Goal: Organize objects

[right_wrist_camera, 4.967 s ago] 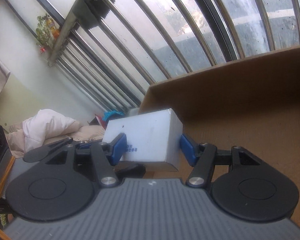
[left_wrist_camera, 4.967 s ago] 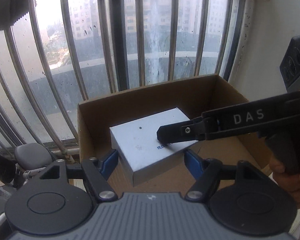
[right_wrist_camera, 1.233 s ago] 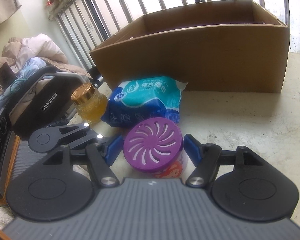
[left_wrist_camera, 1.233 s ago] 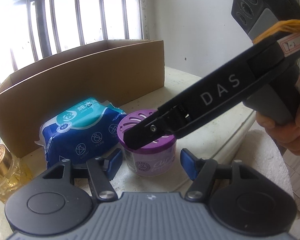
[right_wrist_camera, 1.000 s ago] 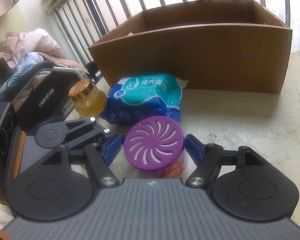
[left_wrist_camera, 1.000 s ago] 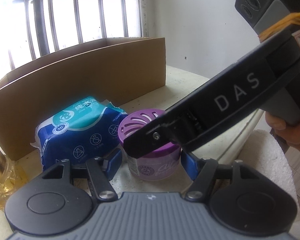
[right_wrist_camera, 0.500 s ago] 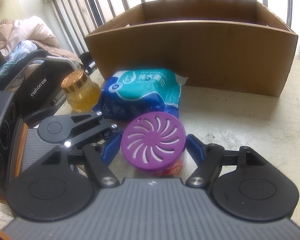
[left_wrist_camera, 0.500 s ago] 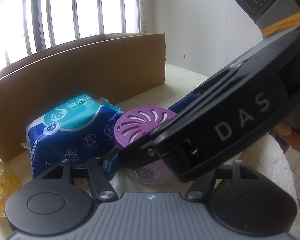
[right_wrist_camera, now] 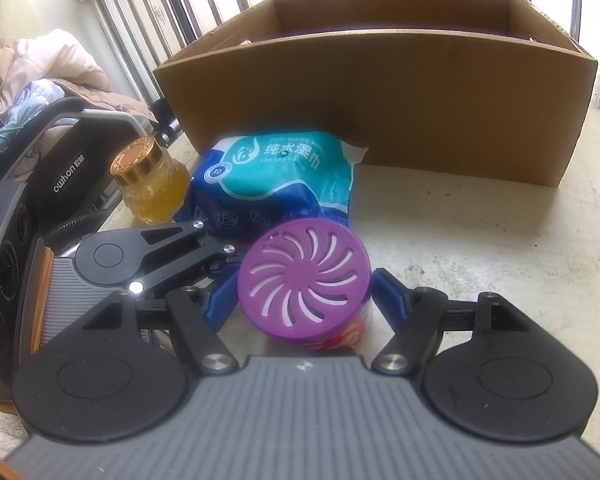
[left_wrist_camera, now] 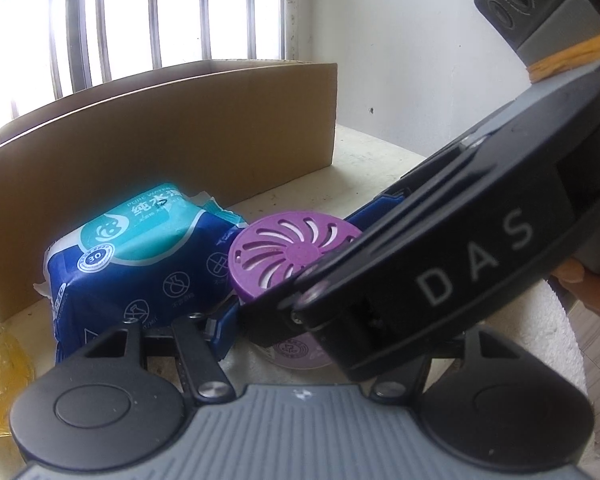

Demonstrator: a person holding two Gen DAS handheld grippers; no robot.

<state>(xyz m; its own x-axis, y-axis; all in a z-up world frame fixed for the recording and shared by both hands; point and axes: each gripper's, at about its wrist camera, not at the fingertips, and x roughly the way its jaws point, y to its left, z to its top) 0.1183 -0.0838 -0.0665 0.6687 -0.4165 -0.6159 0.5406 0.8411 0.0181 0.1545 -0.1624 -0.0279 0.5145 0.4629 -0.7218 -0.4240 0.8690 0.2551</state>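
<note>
A purple-lidded air freshener tub stands on the pale table, also in the left wrist view. My right gripper is open with its blue pads on either side of the tub, a small gap at each side. My left gripper comes at the same tub from the left; its left blue pad shows near the tub, and the right gripper's body hides its right finger. A blue wet-wipes pack lies just behind the tub. A brown cardboard box stands open at the back.
A glass jar with a gold lid and amber contents stands left of the wipes. A black device sits off the table's left edge. Window bars run behind the box. Bare table surface lies to the right.
Five seconds ago both grippers were at the box with a white carton. Over the last second both have closed in on the purple tub, the right gripper crossing over the left.
</note>
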